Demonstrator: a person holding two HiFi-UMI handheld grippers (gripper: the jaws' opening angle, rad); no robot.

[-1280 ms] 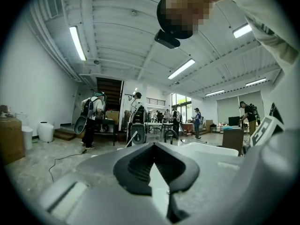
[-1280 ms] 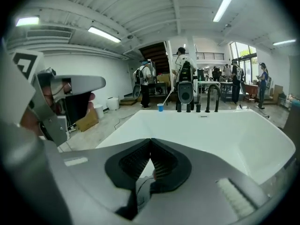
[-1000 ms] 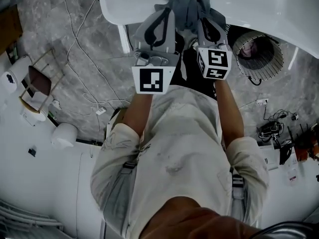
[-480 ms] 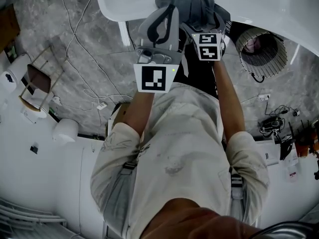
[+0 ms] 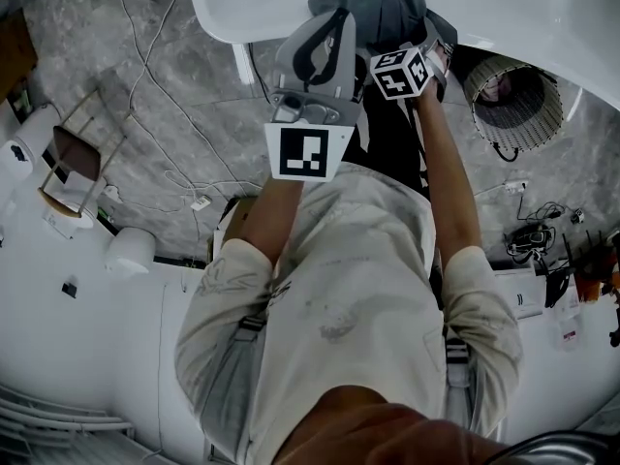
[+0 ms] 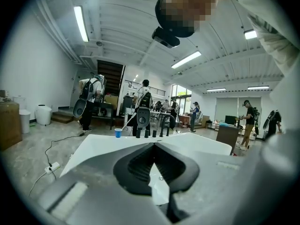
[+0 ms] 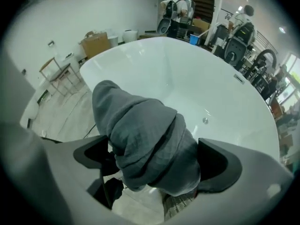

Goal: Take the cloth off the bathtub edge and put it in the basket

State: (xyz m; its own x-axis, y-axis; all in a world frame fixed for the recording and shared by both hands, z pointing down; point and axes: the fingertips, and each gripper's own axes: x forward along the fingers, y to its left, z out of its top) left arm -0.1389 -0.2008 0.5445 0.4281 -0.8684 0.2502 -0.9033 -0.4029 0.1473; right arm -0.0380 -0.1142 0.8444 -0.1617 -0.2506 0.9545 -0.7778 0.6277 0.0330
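Right tongs (image 7: 157, 161) opening round the grey cloth (image 7: 140, 135); left tongs (image 6: 153, 145) pressed together, empty. We should bite deep, then swing to the basket (image 5: 516, 105), 2 o'clock.

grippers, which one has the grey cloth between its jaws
The right gripper: the grey cloth sits between its jaws, which are opening wide. The left gripper has its jaws together, with nothing between them.
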